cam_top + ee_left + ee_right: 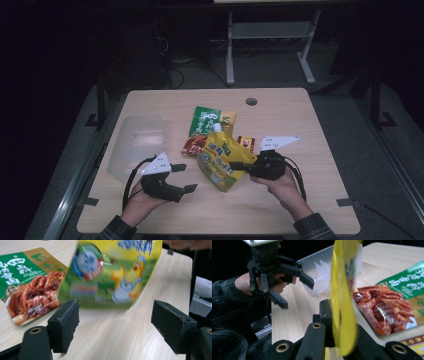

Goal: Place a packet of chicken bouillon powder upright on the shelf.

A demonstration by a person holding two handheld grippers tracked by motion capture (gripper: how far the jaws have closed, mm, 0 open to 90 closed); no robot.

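A yellow spout pouch (220,161) with a cartoon print is held up off the table at its right edge by my right gripper (239,165), which is shut on it. Seen edge-on in the right gripper view, the pouch (342,302) runs between the closed jaws. My left gripper (183,178) stands open just left of the pouch, with nothing between its fingers (65,322). In the left gripper view the pouch (112,272) hangs blurred ahead of the wide-apart jaws. The left gripper (294,288) also appears across the table in the right gripper view.
A green packet of red snacks (206,122) lies flat behind the pouch, and a small red packet (246,143) beside it. A clear plastic container (136,145) sits at the table's left. The wooden table (300,125) has a cable hole (251,101) at the back.
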